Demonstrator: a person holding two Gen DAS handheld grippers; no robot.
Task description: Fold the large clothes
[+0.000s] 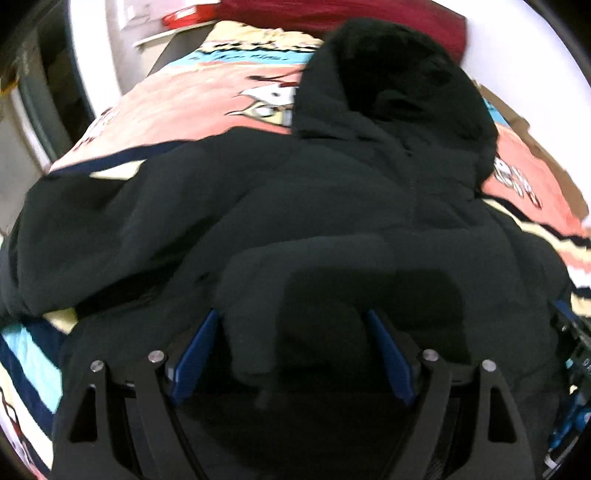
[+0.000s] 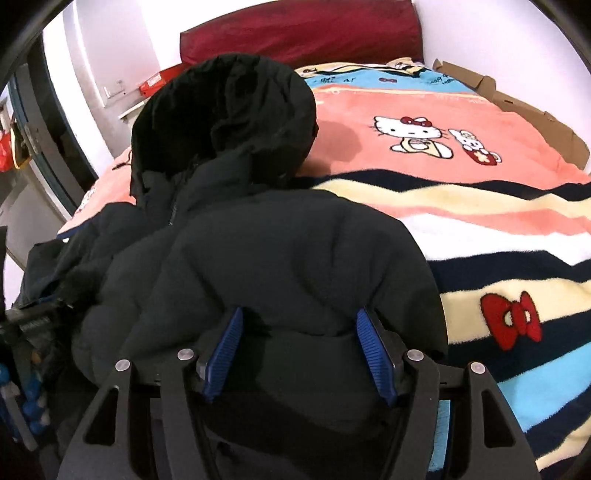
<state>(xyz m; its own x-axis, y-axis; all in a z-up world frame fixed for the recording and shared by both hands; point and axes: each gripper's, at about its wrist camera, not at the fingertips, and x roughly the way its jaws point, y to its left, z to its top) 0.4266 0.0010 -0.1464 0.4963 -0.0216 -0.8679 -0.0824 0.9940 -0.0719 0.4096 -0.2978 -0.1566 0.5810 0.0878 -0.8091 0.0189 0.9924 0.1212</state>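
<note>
A black hooded puffer jacket [image 1: 332, 184] [image 2: 277, 258] lies on the bed with its hood [image 1: 388, 74] [image 2: 229, 110] toward the headboard. My left gripper [image 1: 291, 317] is over the jacket's near end, and a thick fold of black fabric fills the gap between its blue pads [image 1: 199, 354]. My right gripper [image 2: 299, 314] holds the padded near edge the same way, with its blue pads [image 2: 373, 350] wide apart and pressed on the bulk. One sleeve [image 1: 74, 221] trails off to the left in the left wrist view.
A pink, striped cartoon-cat blanket [image 2: 443, 177] [image 1: 184, 103] covers the bed. A dark red pillow [image 2: 303, 33] leans at the head. Flattened cardboard [image 2: 517, 107] lines the bed's right side, by the wall. A red box [image 2: 155, 79] sits on a shelf to the left.
</note>
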